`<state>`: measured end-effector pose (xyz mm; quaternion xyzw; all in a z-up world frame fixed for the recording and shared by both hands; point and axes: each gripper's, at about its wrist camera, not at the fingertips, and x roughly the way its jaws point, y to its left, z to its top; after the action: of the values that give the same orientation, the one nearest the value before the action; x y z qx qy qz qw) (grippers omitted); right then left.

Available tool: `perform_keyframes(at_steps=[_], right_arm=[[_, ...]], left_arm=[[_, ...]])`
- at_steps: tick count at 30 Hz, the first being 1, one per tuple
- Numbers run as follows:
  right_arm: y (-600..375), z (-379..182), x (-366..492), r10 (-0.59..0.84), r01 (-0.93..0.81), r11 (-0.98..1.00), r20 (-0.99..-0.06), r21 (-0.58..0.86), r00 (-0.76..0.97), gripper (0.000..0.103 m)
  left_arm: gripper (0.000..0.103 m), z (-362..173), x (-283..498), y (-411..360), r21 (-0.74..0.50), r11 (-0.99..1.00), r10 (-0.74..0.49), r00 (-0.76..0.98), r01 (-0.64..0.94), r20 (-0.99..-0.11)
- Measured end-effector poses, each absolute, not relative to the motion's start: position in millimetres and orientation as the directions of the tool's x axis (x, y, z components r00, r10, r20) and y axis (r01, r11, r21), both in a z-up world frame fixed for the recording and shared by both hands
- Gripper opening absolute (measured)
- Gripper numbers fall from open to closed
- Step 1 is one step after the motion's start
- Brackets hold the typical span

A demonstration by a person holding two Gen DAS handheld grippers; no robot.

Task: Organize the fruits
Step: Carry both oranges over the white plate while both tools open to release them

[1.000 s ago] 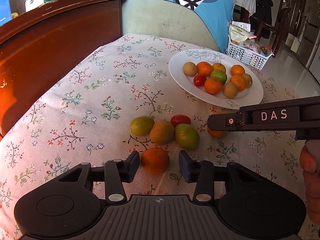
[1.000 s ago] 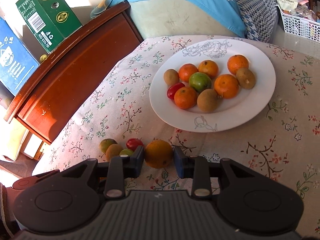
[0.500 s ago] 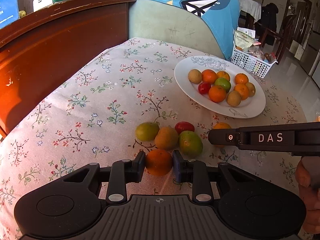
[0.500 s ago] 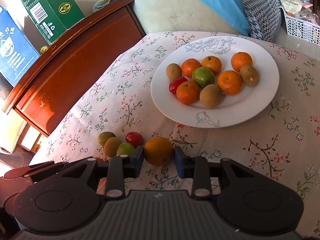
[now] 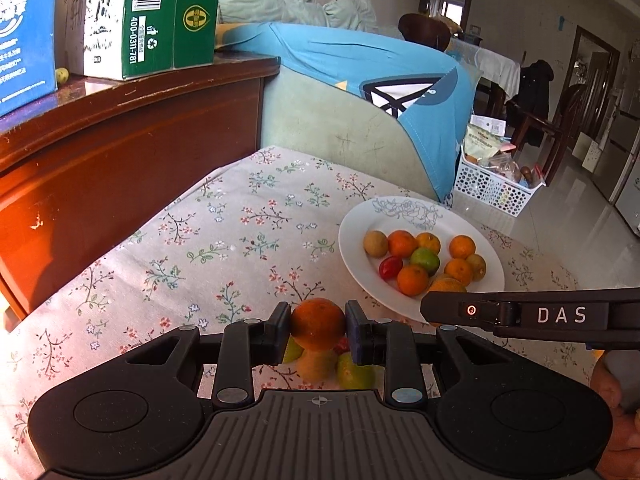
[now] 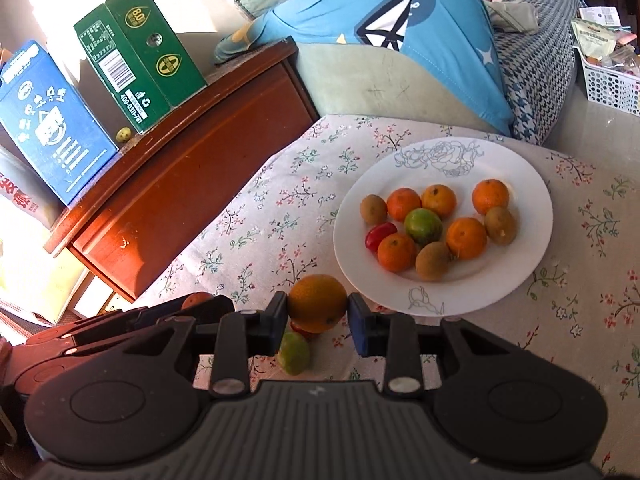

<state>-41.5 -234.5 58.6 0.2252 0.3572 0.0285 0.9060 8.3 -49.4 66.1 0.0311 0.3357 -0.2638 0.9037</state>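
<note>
Viewing surface: floral tablecloth (image 5: 224,240), mid-frame; white plate (image 6: 532,184) of fruit at right.
Room: wooden cabinet (image 5: 120,140) at left, green carton (image 5: 152,16) upper left, white basket (image 5: 492,190) at right.
Left gripper (image 5: 318,328): I hold it clamped on an orange (image 5: 318,322), bottom centre.
Right gripper (image 6: 318,312): clamped on a second orange (image 6: 318,308), beside the plate rim.
Change: both oranges are now lifted off the cloth; loose fruit (image 5: 352,372) sits beneath.

White plate (image 6: 532,184), grey rose outline; cream tablecloth (image 5: 224,248), floral sprigs; green carton (image 6: 136,60); blue carton (image 6: 44,120).
</note>
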Motion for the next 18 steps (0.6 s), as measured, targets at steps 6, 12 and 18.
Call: perform_keyframes(at_steps=[6, 12, 18], right_arm=[[-249, 80, -42, 0.201, 0.083, 0.910, -0.608, 0.407, 0.768, 0.033], [-275, 96, -34, 0.153, 0.096, 0.923, -0.583, 0.374, 0.798, 0.033], [-307, 100, -22, 0.086, 0.175, 0.904, -0.567, 0.390, 0.819, 0.033]], left_arm=[[0.027, 78, 11, -61, -0.132, 0.844, -0.485, 0.636, 0.519, -0.600], [0.027, 87, 26, -71, -0.187, 0.829, -0.525, 0.621, 0.526, -0.582], [0.027, 91, 51, -87, -0.221, 0.828, -0.537, 0.618, 0.515, -0.574]])
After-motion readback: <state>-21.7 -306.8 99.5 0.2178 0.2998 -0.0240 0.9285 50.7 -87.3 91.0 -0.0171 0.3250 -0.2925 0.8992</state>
